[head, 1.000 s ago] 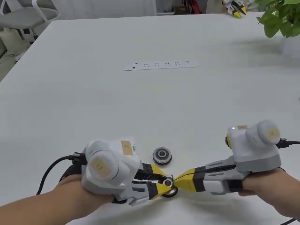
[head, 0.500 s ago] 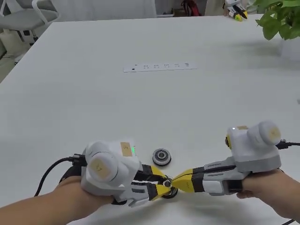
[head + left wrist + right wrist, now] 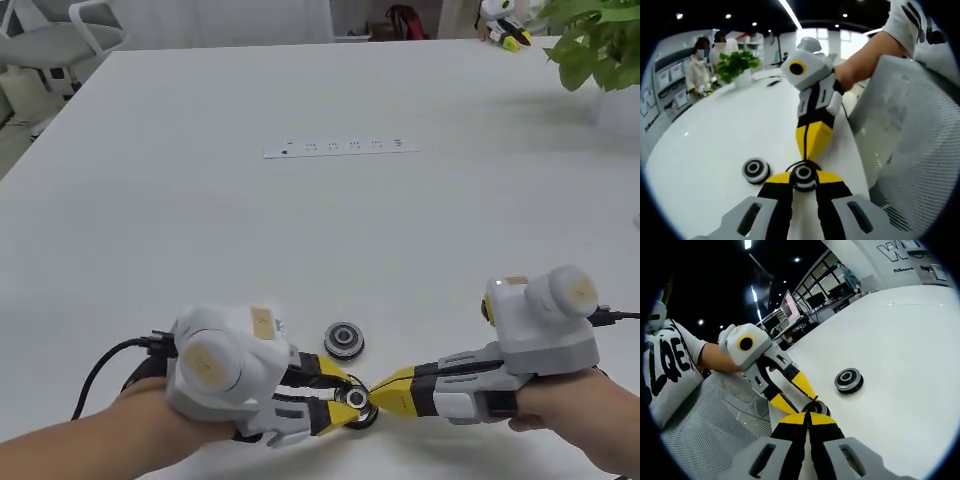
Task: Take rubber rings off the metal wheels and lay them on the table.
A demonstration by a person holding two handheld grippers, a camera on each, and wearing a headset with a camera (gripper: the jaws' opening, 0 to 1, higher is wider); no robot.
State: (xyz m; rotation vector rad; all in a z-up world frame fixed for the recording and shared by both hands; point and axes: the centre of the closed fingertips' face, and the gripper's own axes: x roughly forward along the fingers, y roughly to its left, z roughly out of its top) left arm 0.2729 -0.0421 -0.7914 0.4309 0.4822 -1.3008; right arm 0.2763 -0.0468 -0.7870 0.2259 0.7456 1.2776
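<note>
The small round metal wheel (image 3: pixel 804 173) is clamped between the two yellow tips of your left claw (image 3: pixel 347 400), low at the near edge of the white table (image 3: pixel 300 230). I cannot tell whether it touches the top. Its thin black rubber ring (image 3: pixel 794 164) is partly off, with a loop standing clear of the rim. Your right claw (image 3: pixel 808 416) meets the wheel head-on with its jaws pressed narrow together. It seems to pinch that loop, though the strand is too fine to be sure.

By my judgement, you are midway through peeling this ring. The next move calls for a steady pull with the right claw away from the wheel, rolling the ring over the rim while the left stops the wheel turning. Then lay the ring flat on the table.

Just beside it, a second metal wheel with a black ring on it (image 3: pixel 344 339) lies flat on the table.

Farther off lies a long white power strip (image 3: pixel 340 147), its markings too small to read. The tan stickers on the claw housings are blurred. In the right gripper view, black block letters on a white T-shirt (image 3: pixel 665 365) are cut off. Large dark wall lettering (image 3: pixel 892 249) begins with a W, and the rest is illegible.
</note>
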